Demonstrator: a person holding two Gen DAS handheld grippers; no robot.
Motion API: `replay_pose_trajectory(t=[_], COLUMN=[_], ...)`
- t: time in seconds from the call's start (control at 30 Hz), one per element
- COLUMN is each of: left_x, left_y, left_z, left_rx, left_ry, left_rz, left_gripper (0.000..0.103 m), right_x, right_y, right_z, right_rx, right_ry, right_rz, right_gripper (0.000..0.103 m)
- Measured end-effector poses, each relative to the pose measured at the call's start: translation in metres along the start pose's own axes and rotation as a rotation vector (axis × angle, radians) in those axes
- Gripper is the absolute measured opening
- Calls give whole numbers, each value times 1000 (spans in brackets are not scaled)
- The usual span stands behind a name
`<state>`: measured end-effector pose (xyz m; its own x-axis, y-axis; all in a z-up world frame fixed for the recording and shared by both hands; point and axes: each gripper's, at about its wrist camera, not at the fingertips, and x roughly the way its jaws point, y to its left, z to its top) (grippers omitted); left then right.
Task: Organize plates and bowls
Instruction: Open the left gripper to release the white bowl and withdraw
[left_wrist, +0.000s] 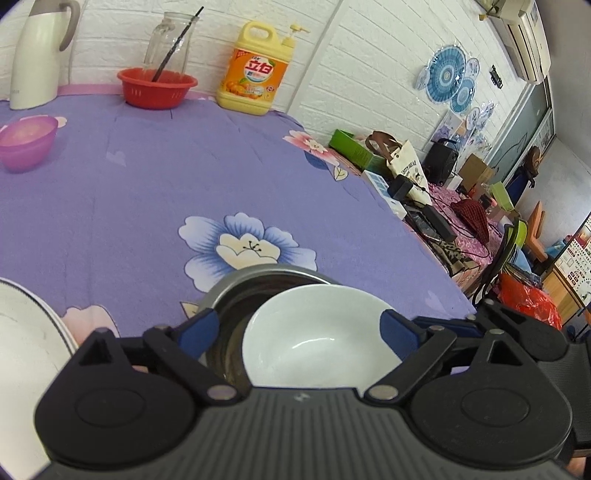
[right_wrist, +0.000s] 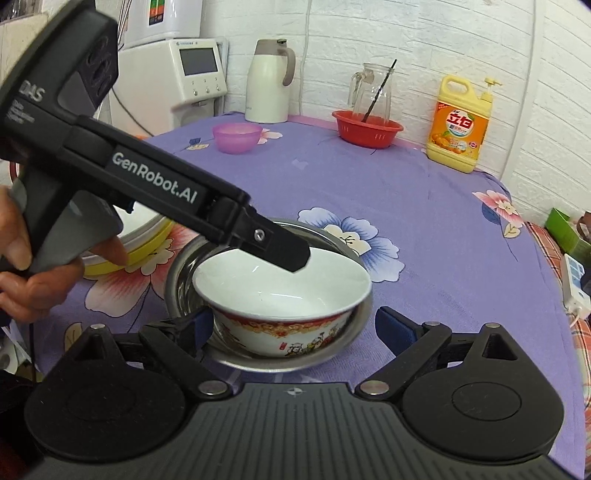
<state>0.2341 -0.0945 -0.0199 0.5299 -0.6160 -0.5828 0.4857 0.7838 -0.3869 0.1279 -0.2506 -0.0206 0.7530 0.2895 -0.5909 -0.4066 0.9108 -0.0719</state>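
A white bowl (right_wrist: 280, 291) with a red patterned outside sits inside a steel bowl (right_wrist: 177, 280) on the purple flowered tablecloth (right_wrist: 424, 229). My left gripper (right_wrist: 291, 258), held by a hand (right_wrist: 22, 273), reaches over the bowl's far rim. In its own view the left gripper (left_wrist: 299, 329) is open, with the white bowl (left_wrist: 321, 332) and steel bowl (left_wrist: 258, 284) just beyond its blue pads, which press on nothing. My right gripper (right_wrist: 295, 328) is open on the near side, its fingers either side of the bowl without touching. A stack of plates (right_wrist: 147, 236) lies left of the bowls.
At the back stand a purple plastic bowl (right_wrist: 238, 136), a red basket (right_wrist: 367, 129), a glass jug (right_wrist: 371, 92), a yellow detergent bottle (right_wrist: 461, 125) and a white thermos (right_wrist: 267, 81). A white plate (left_wrist: 29, 350) lies left. The table's right edge (left_wrist: 424, 258) drops to a cluttered side table.
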Motion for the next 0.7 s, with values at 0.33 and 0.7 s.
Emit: replay_pose_trajectory(t=[0.33,0.7], left_x=[-4,-10], left_y=[2,10], left_z=[4,5], left_rx=[-11,-24], left_ry=[-13,-21], left_rz=[18,50], left_gripper=[93,93], right_x=[-36,-5], right_y=[-40,-51], right_z=[-8,-18], right_rx=[201,288], right_ry=[-111,-40], right_rz=[-30,-3], right_gripper=[103,103])
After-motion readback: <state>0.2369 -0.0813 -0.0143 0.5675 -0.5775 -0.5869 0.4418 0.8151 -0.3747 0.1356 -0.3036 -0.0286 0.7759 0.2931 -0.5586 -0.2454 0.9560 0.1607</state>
